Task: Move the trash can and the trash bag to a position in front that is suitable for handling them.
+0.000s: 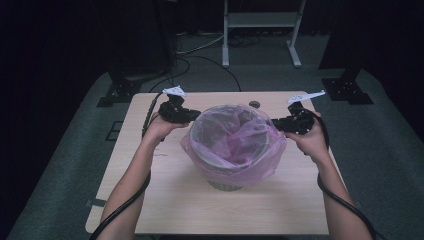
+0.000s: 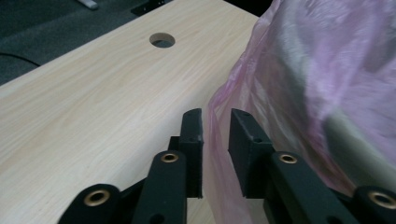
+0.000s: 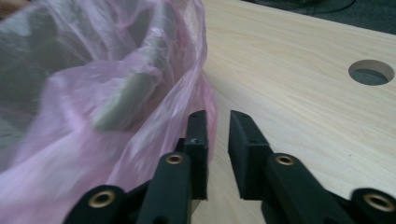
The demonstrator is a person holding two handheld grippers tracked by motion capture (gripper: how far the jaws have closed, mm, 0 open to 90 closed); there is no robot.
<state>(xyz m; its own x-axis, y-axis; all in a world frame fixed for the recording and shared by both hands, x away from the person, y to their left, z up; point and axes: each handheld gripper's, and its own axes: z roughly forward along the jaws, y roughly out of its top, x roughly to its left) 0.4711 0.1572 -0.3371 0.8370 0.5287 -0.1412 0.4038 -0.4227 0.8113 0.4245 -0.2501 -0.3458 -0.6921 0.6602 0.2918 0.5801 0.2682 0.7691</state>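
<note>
Left gripper (image 2: 215, 116), jaws parted around the pink bag (image 2: 299, 93) film at lower centre: thin, limp, slippery; grasp the folded-over rim.

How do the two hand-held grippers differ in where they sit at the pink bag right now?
The left hand-held gripper is at the bag's left rim, with pink film in the gap between its jaws. The right hand-held gripper is at the right rim, with the film just outside its jaws and bare table in the gap. Both stand slightly open, clamping nothing.

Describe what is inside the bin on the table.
A pink plastic bag lines the bin, its edge folded over the rim and crumpled folds sagging inside. The bag hides the bin's bottom, so any contents cannot be seen.
</note>
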